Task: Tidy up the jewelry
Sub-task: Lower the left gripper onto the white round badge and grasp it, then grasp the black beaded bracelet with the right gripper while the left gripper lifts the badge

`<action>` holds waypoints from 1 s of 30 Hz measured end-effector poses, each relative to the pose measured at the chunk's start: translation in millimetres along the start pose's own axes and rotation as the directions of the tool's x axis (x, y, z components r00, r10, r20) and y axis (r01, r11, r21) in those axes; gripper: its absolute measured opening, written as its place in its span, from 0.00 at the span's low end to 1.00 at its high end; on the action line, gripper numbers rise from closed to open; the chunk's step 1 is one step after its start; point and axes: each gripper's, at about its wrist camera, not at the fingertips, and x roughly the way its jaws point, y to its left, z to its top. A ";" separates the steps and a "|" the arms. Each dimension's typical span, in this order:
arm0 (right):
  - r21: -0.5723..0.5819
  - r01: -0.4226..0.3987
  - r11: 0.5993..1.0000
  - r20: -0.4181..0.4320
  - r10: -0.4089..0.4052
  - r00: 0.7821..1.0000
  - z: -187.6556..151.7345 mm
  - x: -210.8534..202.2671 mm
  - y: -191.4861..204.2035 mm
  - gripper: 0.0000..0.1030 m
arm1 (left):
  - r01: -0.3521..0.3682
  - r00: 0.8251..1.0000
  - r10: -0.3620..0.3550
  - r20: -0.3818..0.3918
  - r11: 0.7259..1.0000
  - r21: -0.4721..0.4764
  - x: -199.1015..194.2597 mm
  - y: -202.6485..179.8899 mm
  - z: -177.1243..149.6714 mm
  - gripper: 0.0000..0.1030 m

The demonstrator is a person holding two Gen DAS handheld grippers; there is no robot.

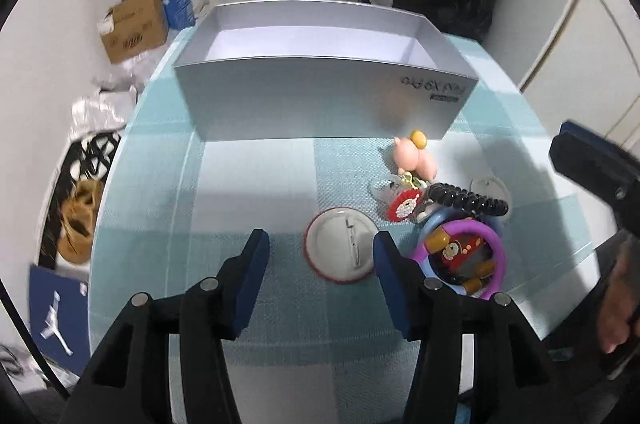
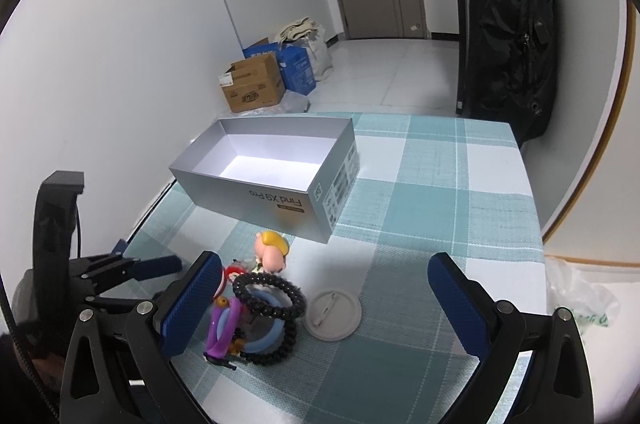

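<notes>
Two grippers hover over my checked tablecloth (image 2: pixel 420 192): left gripper (image 1: pixel 320 256), jaws apart and empty, straddles the red-rimmed pin badge (image 1: pixel 340 250) lying pin-side up, probably my next pick; right gripper (image 2: pixel 324 288), jaws wide and empty, frames the trinket heap just beyond. Black spiral hair tie (image 2: pixel 272 298) lies over the purple ring (image 2: pixel 224 328) and blue ring (image 2: pixel 268 338), hiding what sits inside. Pink figure (image 2: pixel 272 250) stands past them. Farthest, the open grey box (image 2: pixel 256 192) waits; its floor is partly hidden by its near wall
</notes>
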 end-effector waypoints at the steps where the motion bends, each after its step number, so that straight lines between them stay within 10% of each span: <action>1: 0.003 -0.002 1.000 0.000 0.002 1.000 0.3 -0.2 -0.5 1.00 | 0.002 1.000 -0.002 0.004 1.000 0.011 0.5 0.0 0.8 0.47; 15: 0.080 -0.136 0.987 -0.109 0.145 0.983 -4.0 14.7 -5.1 1.00 | -0.003 1.000 0.004 -0.010 0.998 0.062 3.4 -2.0 4.9 0.36; 30: 0.159 -0.238 0.958 -0.231 0.271 0.934 -11.0 54.0 11.9 0.83 | 0.057 0.998 -0.054 0.033 0.994 -0.095 -9.1 21.2 13.0 0.36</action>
